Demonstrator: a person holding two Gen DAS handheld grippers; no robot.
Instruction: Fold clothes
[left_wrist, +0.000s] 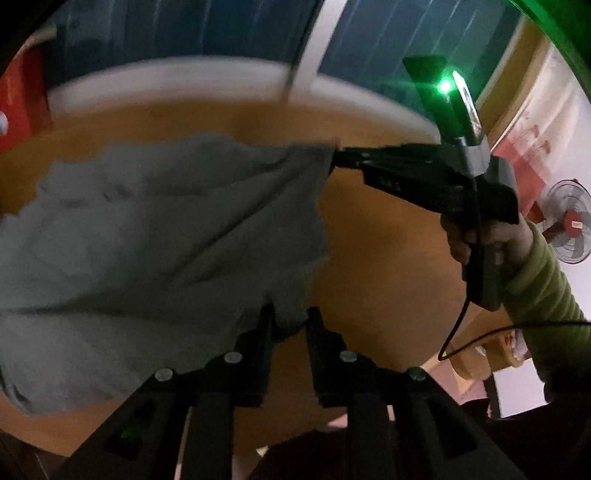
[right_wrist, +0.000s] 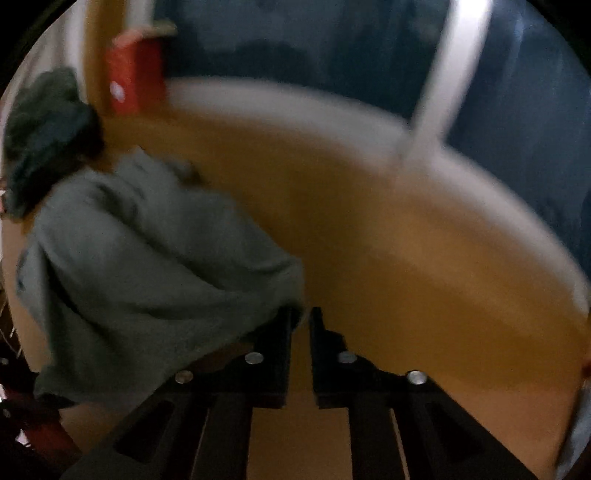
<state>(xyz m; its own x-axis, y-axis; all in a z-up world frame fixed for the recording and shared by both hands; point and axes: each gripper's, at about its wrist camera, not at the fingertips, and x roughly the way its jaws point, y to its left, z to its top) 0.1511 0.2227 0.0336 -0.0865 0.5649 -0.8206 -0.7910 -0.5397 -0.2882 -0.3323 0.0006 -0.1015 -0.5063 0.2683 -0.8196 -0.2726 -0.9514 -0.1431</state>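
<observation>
Grey garment (left_wrist: 155, 236): hangs over the tabletop (left_wrist: 388, 229), one corner in each tongs.
Left tongs (left_wrist: 290, 317): clenched on a corner.
Right tongs (left_wrist: 338, 157): clenched on another corner.
Advice: keep the held edge taut, lower evenly.
Nearby: dark clothes pile (right_wrist: 44, 140), red box (right_wrist: 135, 77), both clear of the garment.

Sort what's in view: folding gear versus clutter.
For the job: grey garment, left gripper, right gripper, wooden table.
Lying about: red box, dark clothes heap, fan.
</observation>
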